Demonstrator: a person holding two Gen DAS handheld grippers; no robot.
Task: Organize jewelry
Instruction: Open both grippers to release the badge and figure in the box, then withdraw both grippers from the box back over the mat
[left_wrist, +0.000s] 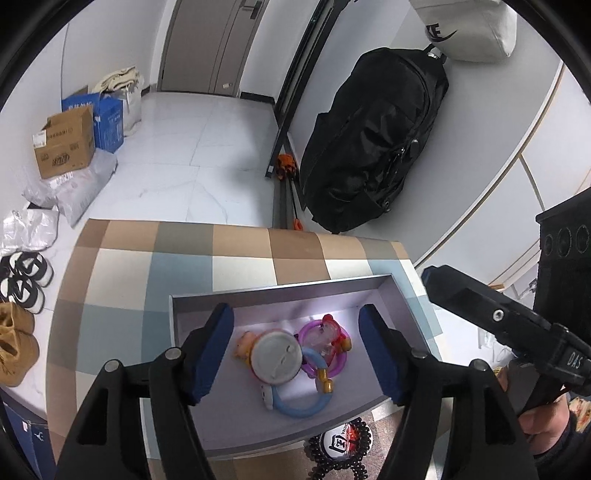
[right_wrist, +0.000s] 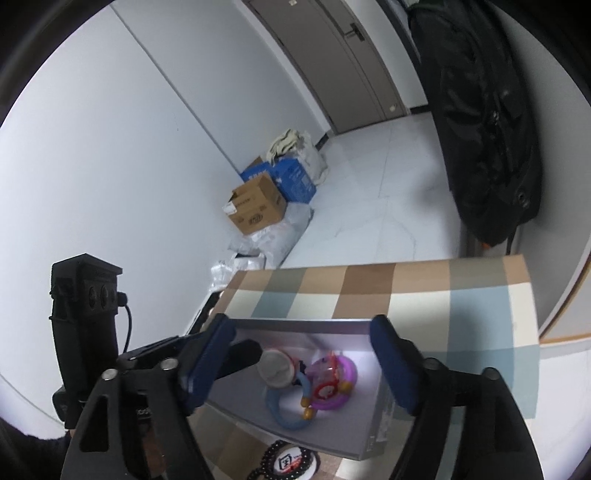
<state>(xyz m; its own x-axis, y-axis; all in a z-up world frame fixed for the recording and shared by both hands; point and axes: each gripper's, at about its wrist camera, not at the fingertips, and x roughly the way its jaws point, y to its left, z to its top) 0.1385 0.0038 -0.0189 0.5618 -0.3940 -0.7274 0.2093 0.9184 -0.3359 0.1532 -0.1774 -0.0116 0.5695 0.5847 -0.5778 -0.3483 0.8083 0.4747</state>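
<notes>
The right gripper (right_wrist: 301, 360) hangs over a shallow grey box (right_wrist: 373, 439) on a checked tablecloth (right_wrist: 406, 291), its blue pads (right_wrist: 391, 365) spread wide with nothing between them. In the box lie a purple toy bracelet (right_wrist: 341, 384), a pale blue one (right_wrist: 286, 417) and a round white-topped piece (right_wrist: 275, 367). A black bead bracelet (right_wrist: 267, 461) lies on the cloth just outside the near wall. The left gripper (right_wrist: 240, 356) reaches in from the left. Cardboard boxes (right_wrist: 258, 208) stand by the far wall.
</notes>
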